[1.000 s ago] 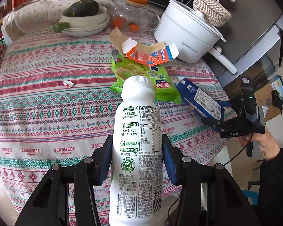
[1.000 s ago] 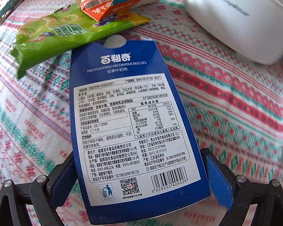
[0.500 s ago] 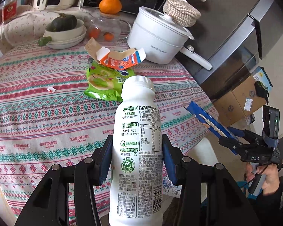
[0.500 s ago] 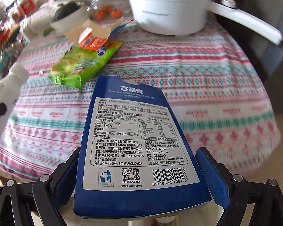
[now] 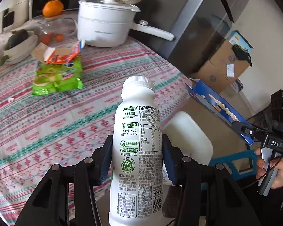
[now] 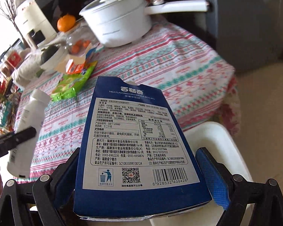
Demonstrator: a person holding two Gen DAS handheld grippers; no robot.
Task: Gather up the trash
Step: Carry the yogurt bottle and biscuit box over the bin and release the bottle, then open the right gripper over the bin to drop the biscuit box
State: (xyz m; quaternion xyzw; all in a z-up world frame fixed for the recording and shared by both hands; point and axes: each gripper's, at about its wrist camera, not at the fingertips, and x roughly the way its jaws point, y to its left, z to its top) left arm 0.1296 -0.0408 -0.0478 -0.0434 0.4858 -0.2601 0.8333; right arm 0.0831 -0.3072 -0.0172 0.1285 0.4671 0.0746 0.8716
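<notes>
Left gripper point(image 5: 136, 156) clamps a white yogurt bottle point(image 5: 136, 141) by its waist, pads on both sides, cap pointing away, so it stays upright & can't slip. Right gripper point(image 6: 139, 171) has the blue biscuit box point(image 6: 135, 141) between its pads; the left pad touches the box, a gap shows beside the right pad. Both sit off the table's near edge, over a white bin point(image 6: 222, 150), prob. the drop spot. Green snack bag point(image 5: 58, 75) & torn orange carton point(image 5: 62, 53) lie far left on the tablecloth point(image 5: 47, 122), not yet collected.
</notes>
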